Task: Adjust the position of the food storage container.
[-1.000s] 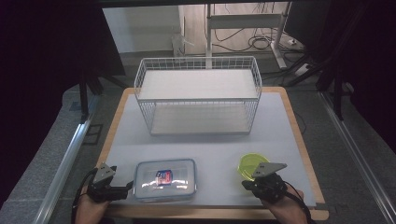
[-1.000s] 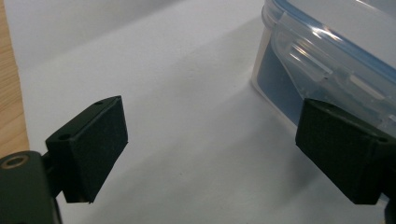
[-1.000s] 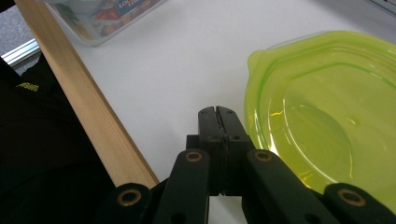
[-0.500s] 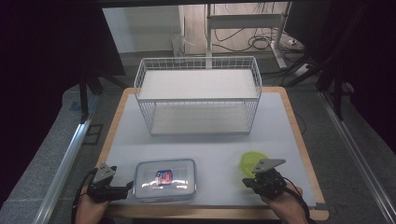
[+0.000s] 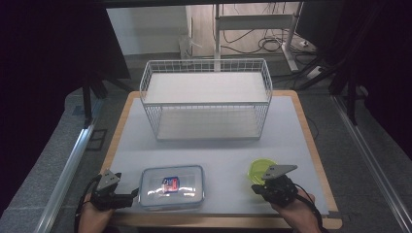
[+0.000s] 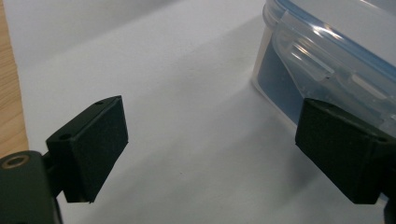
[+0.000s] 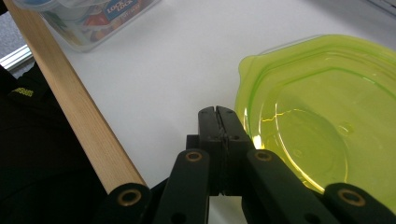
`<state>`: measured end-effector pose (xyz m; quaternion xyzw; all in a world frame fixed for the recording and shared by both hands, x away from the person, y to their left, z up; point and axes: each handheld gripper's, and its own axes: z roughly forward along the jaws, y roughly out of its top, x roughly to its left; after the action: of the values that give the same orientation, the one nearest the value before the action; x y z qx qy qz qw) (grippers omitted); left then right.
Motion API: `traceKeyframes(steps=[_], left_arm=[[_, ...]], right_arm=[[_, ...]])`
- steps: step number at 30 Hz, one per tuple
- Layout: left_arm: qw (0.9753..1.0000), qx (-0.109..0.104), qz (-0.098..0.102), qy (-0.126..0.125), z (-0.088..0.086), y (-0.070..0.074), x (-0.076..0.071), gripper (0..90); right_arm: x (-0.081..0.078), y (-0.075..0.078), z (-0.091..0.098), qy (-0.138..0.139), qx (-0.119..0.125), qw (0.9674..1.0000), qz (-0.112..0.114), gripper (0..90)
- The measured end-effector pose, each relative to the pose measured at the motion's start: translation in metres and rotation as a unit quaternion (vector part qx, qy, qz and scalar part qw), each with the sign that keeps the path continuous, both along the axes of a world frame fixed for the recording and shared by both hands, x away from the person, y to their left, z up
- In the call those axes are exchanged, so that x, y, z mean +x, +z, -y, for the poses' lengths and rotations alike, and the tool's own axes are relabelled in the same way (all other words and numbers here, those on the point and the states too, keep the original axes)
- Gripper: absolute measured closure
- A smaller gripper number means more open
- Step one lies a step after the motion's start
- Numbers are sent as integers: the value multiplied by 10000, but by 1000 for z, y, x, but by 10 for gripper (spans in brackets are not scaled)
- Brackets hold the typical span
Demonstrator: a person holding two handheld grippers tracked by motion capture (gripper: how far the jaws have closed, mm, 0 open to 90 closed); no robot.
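A clear lidded container (image 5: 172,187) with a blue rim and a printed packet inside sits near the table's front edge, left of centre. My left gripper (image 5: 130,195) rests just left of it, open. In the left gripper view the jaws (image 6: 210,140) stand wide over bare white table, with the container's wall (image 6: 322,60) behind the right-hand pad (image 6: 345,149). A translucent green dish (image 5: 262,169) lies at the front right. My right gripper (image 5: 257,188) is shut on nothing. In the right gripper view its tips (image 7: 218,116) sit beside the green dish's (image 7: 327,116) rim.
A white wire basket (image 5: 206,97) with a shelf inside stands at the back middle of the white table mat (image 5: 218,150). The wooden table edge (image 7: 70,102) runs close by the right gripper. The container (image 7: 93,18) appears far off in the right gripper view.
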<state>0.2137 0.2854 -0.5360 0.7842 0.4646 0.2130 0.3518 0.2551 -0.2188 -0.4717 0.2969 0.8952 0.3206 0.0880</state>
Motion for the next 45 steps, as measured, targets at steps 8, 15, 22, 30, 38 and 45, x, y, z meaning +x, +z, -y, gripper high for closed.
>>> traceKeyframes(steps=[8, 15, 22, 30, 38, 45], left_arm=[[10000, -10, 0, -1, 0, 0, 0, 89], [10000, -18, -16, 5, 0, 0, 0, 89], [10000, -8, -68, 26, -1, -2, 1, 92], [9999, -2, -117, 44, -1, -2, 1, 92], [9999, 1, -126, 50, -1, -2, 1, 92], [9999, 17, -120, 67, 0, -2, 1, 91]], right_arm=[[5, 0, 1, -30, 9, 10000, 0, 897], [12, 0, 7, -149, 23, 9999, 13, 898], [22, 0, 17, -328, 77, 9994, 20, 898], [33, 0, 30, -560, 128, 9983, 50, 898], [45, 0, 45, -808, 172, 9965, 104, 898], [47, 0, 49, -905, 198, 9956, 122, 898]])
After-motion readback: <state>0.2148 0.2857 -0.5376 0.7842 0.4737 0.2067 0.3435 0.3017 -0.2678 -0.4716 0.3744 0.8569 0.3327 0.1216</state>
